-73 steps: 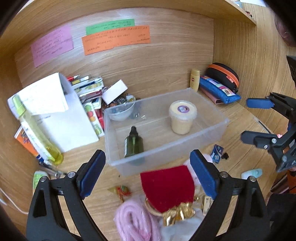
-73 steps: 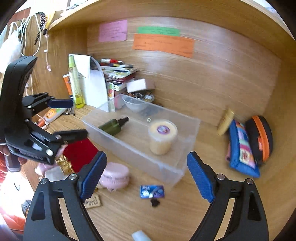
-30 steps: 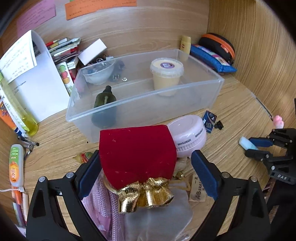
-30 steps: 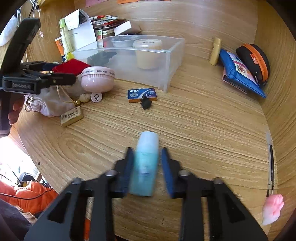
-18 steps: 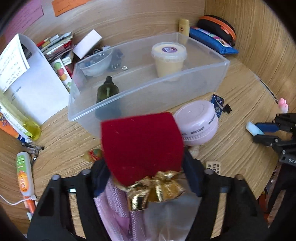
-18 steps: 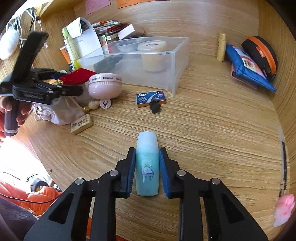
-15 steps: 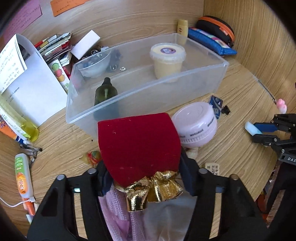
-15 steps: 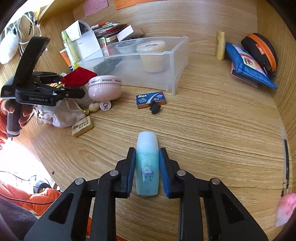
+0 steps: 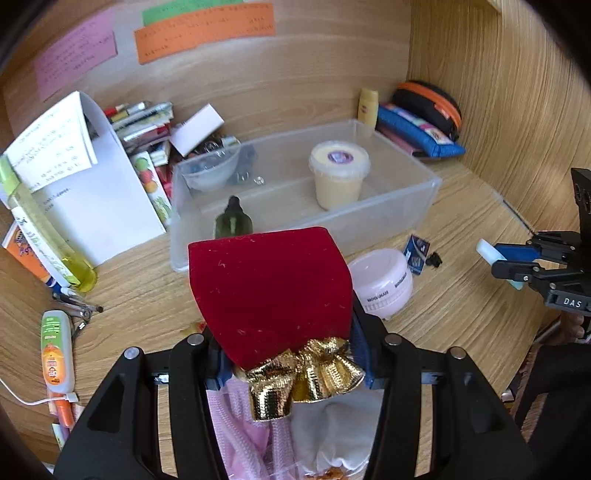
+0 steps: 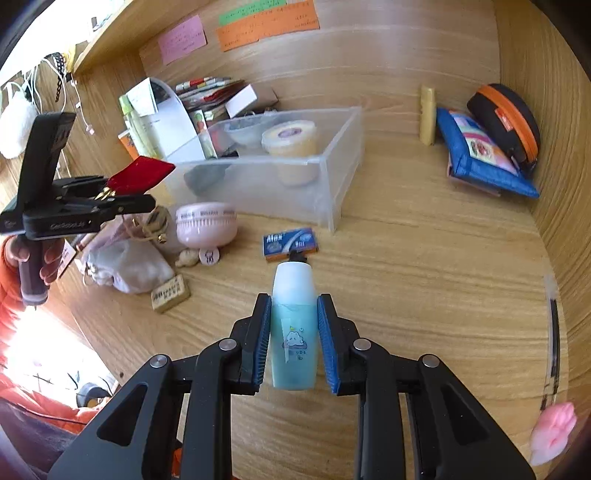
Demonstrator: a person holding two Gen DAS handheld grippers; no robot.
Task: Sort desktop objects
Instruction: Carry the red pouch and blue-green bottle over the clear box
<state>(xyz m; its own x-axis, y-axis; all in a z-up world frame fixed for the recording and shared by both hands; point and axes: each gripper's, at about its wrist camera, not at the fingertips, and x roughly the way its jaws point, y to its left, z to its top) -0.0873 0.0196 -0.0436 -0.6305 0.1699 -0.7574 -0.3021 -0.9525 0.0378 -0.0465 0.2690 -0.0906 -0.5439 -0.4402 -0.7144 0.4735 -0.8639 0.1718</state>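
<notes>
Left gripper [image 9: 286, 354] closing on red velvet pouch [image 9: 269, 291], lifted at six o'clock of clear bin [image 9: 424, 206]; right gripper [image 10: 293, 339] clamping blue bottle [image 10: 293, 332]. Risk: soft velvet slipping free.

A wooden desk [image 10: 424, 258] sits in a wood-panelled alcove, with a back wall [image 9: 295, 74] far and a side wall [image 9: 498, 110] right. Bright daylight falls near left beyond the desk's edge.

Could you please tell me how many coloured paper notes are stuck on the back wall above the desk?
3: a pink note on the left, a green note at the top, and an orange note just below the green one. None appears hidden.
</notes>
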